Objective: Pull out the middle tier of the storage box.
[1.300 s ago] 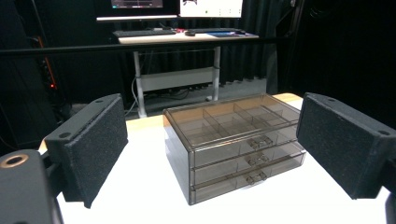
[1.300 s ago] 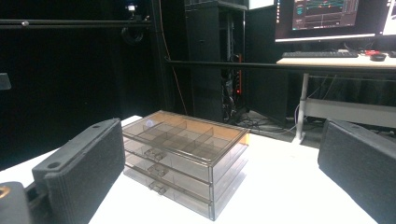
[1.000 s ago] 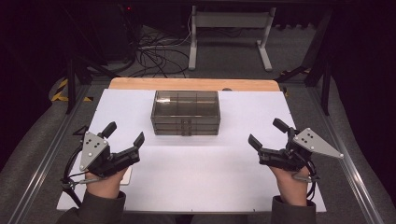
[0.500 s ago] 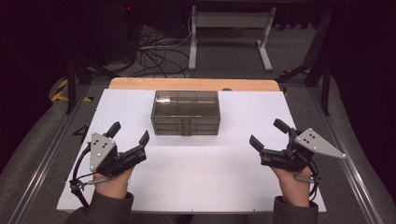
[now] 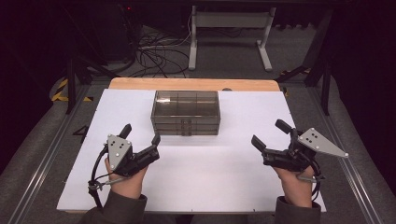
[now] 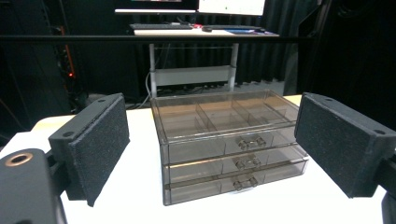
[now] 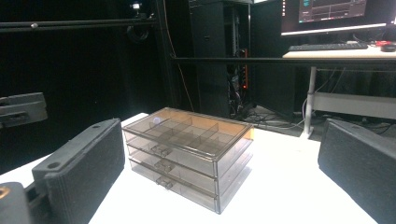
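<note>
1 drawer box (image 5: pixel 186 112), 2 grippers. The box is smoky clear plastic, 3 drawers stacked, an open divided tray on top, sitting mid-table toward the far edge of the white table (image 5: pixel 215 182). Left gripper (image 5: pixel 140 140) has slid closer to the box, jaws spread, empty. Right gripper (image 5: pixel 270 134) unmoved, jaws spread, empty.

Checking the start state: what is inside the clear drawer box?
The drawer box has an open top tray split into compartments, and these look empty. Its three drawers are shut; through the smoky fronts nothing shows, though small items could go unseen.
</note>
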`<state>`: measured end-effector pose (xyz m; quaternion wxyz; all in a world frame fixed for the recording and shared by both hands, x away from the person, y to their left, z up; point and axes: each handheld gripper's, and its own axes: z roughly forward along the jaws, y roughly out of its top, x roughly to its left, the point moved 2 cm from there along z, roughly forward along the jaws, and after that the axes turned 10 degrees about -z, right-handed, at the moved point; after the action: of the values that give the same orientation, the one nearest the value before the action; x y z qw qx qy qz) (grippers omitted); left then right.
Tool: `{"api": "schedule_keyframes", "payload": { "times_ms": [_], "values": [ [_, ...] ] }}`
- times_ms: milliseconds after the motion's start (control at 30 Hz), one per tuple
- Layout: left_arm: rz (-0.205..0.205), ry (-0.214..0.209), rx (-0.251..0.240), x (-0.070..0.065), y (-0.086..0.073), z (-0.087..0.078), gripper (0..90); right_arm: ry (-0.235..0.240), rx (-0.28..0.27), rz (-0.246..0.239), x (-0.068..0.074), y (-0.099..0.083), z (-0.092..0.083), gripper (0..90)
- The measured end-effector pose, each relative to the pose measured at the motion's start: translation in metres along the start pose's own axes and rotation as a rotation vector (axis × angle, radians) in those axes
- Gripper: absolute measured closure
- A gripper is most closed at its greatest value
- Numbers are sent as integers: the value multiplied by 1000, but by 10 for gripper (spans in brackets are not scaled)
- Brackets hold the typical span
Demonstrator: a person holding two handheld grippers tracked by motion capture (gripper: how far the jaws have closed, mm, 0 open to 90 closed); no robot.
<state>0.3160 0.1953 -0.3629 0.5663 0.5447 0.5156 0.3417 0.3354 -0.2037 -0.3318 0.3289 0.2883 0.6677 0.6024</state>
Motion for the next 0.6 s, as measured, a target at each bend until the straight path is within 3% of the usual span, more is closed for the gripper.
{"api": "schedule_keyframes", "payload": {
  "times_ms": [600],
  "values": [
    [-30, 36, -2, -16, -19, 19, 142, -2, 22, -35, 4, -1, 7, 11]
  ]
}}
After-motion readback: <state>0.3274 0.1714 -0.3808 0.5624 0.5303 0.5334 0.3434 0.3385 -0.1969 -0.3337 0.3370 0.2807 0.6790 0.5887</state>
